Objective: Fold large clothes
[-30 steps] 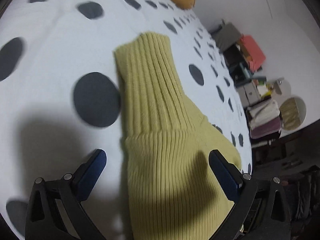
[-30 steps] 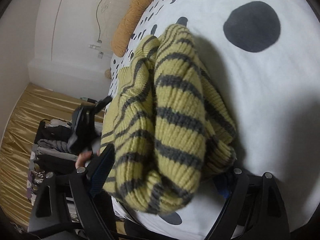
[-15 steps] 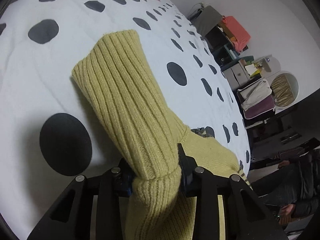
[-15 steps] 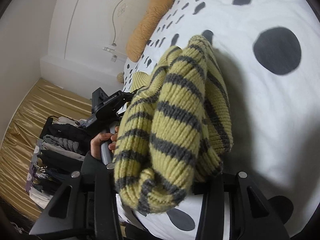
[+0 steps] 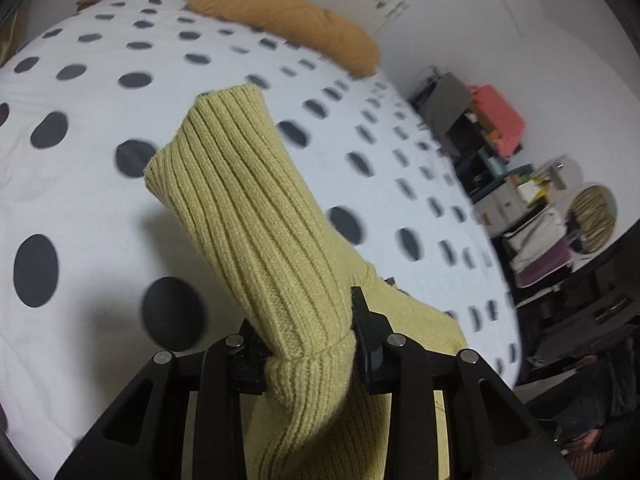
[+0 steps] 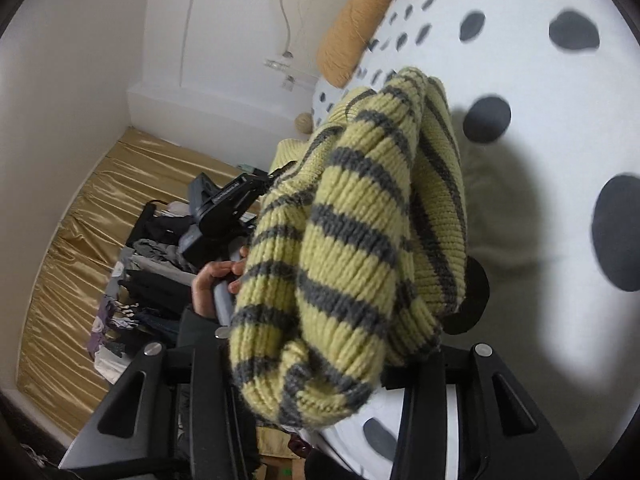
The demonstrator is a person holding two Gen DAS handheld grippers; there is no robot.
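A yellow-green knit sweater is lifted off a white bed with dark dots (image 5: 100, 184). My left gripper (image 5: 308, 344) is shut on its plain ribbed hem (image 5: 248, 208), which stands up in front of the camera. My right gripper (image 6: 332, 364) is shut on a bunched part with grey stripes (image 6: 352, 248), held above the bed (image 6: 540, 140). The left gripper body (image 6: 224, 208) and the hand holding it show behind the striped bunch in the right wrist view.
An orange pillow (image 5: 288, 16) lies at the head of the bed, also in the right wrist view (image 6: 360, 24). Shelves with boxes and bags (image 5: 492, 128) stand past the bed's right side. A clothes pile (image 6: 148, 272) and gold curtain (image 6: 64, 264) lie left.
Both grippers closed on the sweater and lifted it off the bed. The ribbed hem, flat a second ago, now stands up; the striped bunch has risen.
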